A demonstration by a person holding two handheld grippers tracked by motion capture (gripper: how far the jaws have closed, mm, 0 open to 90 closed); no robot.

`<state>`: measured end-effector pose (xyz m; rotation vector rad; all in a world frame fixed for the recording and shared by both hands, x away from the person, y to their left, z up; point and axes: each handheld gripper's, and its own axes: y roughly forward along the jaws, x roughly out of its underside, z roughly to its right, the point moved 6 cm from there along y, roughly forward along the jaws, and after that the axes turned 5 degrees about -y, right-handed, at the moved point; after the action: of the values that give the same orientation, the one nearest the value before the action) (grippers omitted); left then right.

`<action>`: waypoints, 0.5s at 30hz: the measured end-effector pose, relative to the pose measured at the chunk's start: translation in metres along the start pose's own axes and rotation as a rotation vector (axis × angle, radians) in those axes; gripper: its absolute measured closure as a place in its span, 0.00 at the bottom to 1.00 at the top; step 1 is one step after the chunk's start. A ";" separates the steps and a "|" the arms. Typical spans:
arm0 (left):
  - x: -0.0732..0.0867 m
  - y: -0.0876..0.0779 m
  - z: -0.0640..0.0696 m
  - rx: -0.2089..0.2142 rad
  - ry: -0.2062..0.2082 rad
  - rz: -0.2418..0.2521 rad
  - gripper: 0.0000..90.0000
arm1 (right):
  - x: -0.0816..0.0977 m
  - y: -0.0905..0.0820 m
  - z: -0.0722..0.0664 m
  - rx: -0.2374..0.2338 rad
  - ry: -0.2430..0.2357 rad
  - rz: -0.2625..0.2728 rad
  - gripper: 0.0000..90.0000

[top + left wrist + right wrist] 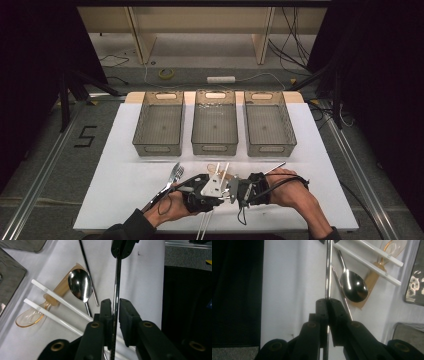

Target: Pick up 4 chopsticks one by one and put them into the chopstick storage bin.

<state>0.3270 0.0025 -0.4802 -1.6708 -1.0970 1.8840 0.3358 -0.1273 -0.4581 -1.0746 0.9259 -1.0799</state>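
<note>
While both grippers meet near the front edge of the tabletop (310, 150), they share one thin metal rod (116, 287) between them. The left gripper (113, 308) has its jaws clamped on one end of the rod; the right gripper (327, 305) has its jaws pressed together on the other end. Beneath the rod lie a steel spoon (80, 285), two white chopsticks (60, 298) and an amber spoon (32, 317). A fork (172, 177) lies just left of the left hand (167, 207). Three bins (215, 122) stand behind.
</note>
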 end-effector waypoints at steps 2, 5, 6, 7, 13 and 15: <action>0.000 0.000 0.001 0.012 0.003 0.002 0.93 | 0.000 0.000 0.000 0.002 -0.016 0.003 0.96; 0.001 -0.001 0.003 0.030 0.021 0.000 0.94 | -0.001 0.000 -0.002 -0.003 -0.017 0.007 0.96; 0.001 -0.001 0.004 0.034 0.025 -0.001 0.95 | -0.001 0.000 -0.003 -0.012 -0.021 0.001 0.96; 0.001 -0.001 0.004 0.038 0.025 0.000 0.95 | -0.001 0.001 -0.003 -0.007 -0.023 0.013 0.96; 0.002 -0.005 0.000 0.021 0.013 0.003 0.96 | 0.003 -0.005 0.000 0.008 0.017 0.050 0.77; 0.003 -0.007 -0.004 0.007 -0.008 0.009 0.96 | 0.007 -0.010 0.004 0.038 0.079 0.093 0.67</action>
<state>0.3288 0.0101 -0.4763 -1.6688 -1.0860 1.8996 0.3392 -0.1345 -0.4474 -0.9538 1.0045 -1.0647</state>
